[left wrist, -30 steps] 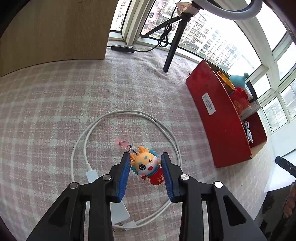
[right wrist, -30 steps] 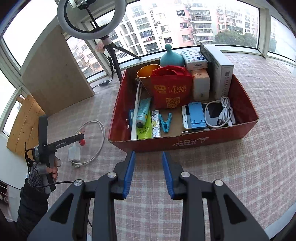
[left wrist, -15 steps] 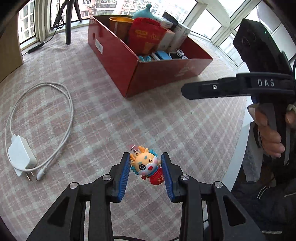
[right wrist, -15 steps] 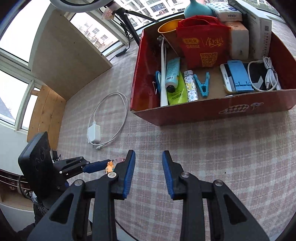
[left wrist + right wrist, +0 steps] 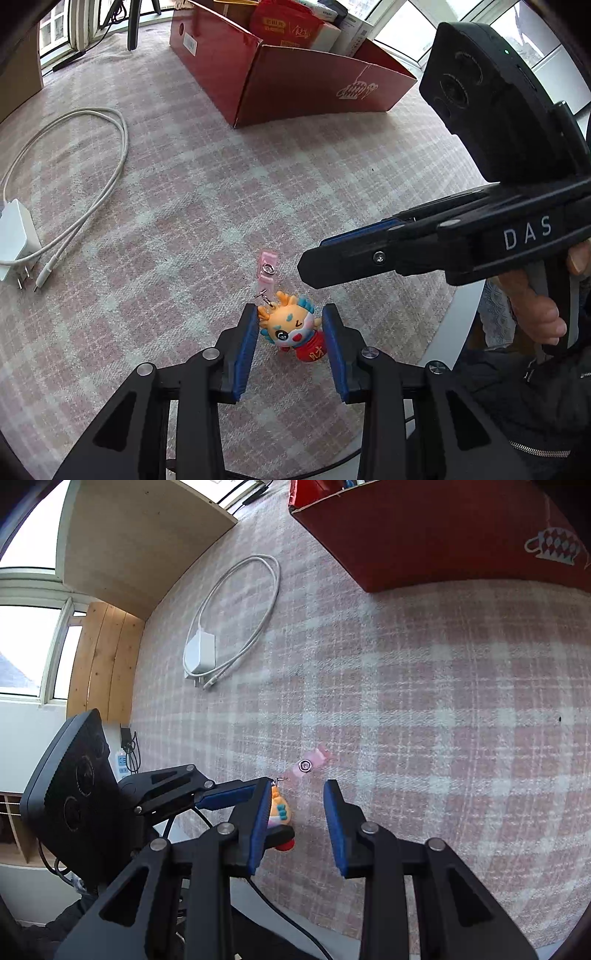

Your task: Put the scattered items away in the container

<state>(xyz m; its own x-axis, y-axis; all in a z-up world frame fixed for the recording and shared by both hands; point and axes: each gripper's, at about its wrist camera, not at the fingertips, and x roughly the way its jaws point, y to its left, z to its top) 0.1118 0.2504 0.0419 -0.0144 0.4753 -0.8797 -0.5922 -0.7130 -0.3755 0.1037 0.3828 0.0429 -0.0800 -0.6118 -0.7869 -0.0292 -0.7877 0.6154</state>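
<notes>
The left gripper (image 5: 290, 339) jaws pinch the dragon toy (image 5: 293, 332); the right gripper (image 5: 295, 819) jaws, spread, should straddle its pink tag (image 5: 308, 763) squarely.

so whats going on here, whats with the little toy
A person holds a gripper in each hand. The left gripper is shut on the dragon keychain, its pink strap trailing on the checked cloth. The right gripper is open just beside it, holding nothing. The red box already holds several items, while the white charger and cable lie on the cloth outside it.
</notes>
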